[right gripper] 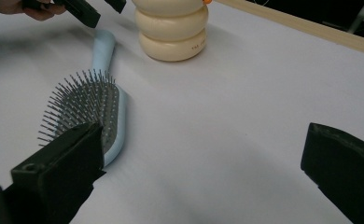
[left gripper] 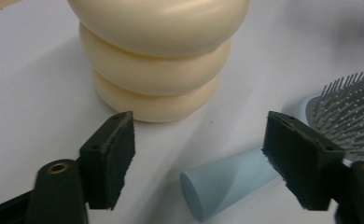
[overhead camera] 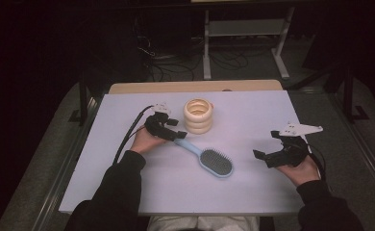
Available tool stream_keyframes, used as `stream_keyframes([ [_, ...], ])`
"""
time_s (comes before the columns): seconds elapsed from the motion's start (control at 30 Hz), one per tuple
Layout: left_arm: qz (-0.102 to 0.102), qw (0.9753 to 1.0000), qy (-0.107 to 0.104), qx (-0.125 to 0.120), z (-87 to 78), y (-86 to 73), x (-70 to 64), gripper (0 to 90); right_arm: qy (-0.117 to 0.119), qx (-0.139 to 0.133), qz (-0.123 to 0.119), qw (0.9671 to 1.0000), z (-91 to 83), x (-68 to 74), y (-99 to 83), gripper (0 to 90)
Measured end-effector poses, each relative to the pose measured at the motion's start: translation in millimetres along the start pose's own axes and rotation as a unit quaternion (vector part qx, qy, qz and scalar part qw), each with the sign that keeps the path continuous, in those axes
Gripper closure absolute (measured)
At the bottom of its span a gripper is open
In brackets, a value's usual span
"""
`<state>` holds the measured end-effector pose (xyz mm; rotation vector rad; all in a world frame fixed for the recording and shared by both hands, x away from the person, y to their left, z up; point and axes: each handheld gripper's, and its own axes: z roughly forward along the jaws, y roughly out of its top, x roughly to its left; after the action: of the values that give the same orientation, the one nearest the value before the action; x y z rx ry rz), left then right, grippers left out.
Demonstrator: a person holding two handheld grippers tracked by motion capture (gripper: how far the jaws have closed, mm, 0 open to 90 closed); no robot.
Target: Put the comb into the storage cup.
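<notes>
A light blue hairbrush [overhead camera: 208,158] lies bristles up on the white table, handle toward the upper left. Behind it stands a stack of three cream rings [overhead camera: 198,115]. My left gripper [overhead camera: 175,129] is open, hovering just over the handle's end [left gripper: 222,179] with a jaw on either side, and the ring stack [left gripper: 157,56] is close ahead. My right gripper [overhead camera: 263,148] is open at the table's right, apart from the brush. In its view the brush head [right gripper: 90,112] lies by its left jaw, the rings [right gripper: 173,28] farther off, and the left gripper [right gripper: 91,11] at the top left.
The white tabletop [overhead camera: 253,110] has a wooden strip [overhead camera: 195,86] along its far edge. A white metal frame [overhead camera: 245,38] and cables lie on the dark floor beyond. Open surface lies between the brush and my right gripper.
</notes>
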<state>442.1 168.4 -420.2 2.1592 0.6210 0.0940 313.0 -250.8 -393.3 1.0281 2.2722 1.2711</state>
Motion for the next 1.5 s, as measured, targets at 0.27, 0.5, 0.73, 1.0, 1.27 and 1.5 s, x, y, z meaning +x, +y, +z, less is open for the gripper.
stream_keyframes([
  [0.27, -0.003, 0.9997, -0.019, 0.014, 6.8, -1.7, 1.4, 34.5, -0.003, -0.003, -0.002, 1.0, -0.1, 0.7, 0.3, 0.0],
  [0.5, 0.003, 0.9997, -0.006, 0.025, 10.4, -2.3, -2.2, 41.7, 0.0, -0.006, -0.003, 1.0, -0.6, 0.9, 0.3, 0.0],
  [0.73, 0.013, 0.9994, 0.001, 0.031, 15.1, 0.4, -6.7, 51.1, 0.005, -0.005, -0.006, 1.0, 0.1, 1.8, 0.4, 0.0],
  [1.0, 0.033, 0.9983, -0.009, 0.048, 20.7, 0.6, -11.3, 65.8, 0.011, -0.004, -0.006, 0.9999, 0.5, 2.5, 0.3, 0.0],
  [1.27, 0.046, 0.9962, 0.013, 0.073, 26.2, 3.7, -12.9, 89.0, 0.015, 0.0, -0.007, 0.9999, 1.3, 2.6, 0.3, 0.0],
  [1.5, 0.066, 0.9915, 0.02, 0.11, 34.0, 0.4, -18.6, 90.0, 0.016, 0.002, -0.007, 0.9998, 1.4, 3.5, 0.2, 0.0],
])
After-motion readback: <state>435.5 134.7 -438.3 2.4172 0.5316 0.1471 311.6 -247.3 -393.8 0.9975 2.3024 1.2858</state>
